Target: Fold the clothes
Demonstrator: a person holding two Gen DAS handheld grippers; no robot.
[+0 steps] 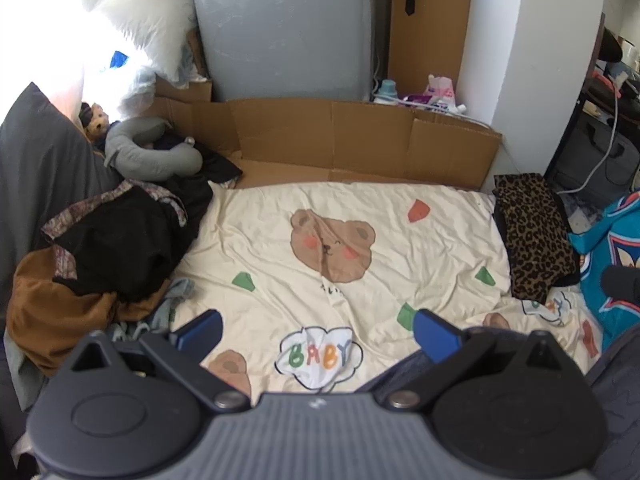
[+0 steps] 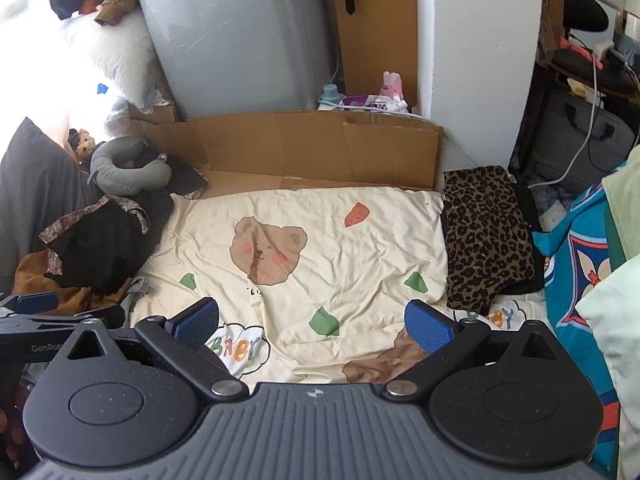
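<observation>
While both jaws gape wide and empty, left gripper (image 1: 318, 330) and right gripper (image 2: 312, 322) hover over bear-print sheet (image 2: 320, 240)

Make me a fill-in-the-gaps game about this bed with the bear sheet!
1. The folded cloth at the sheet's right edge has a ____ print.
2. The cloud on the sheet spells ____.
3. The left tool and the right tool both hold ____.
4. The pile of clothes lies ____ of the bear face.

Missing words: leopard; BABY; nothing; left
</observation>
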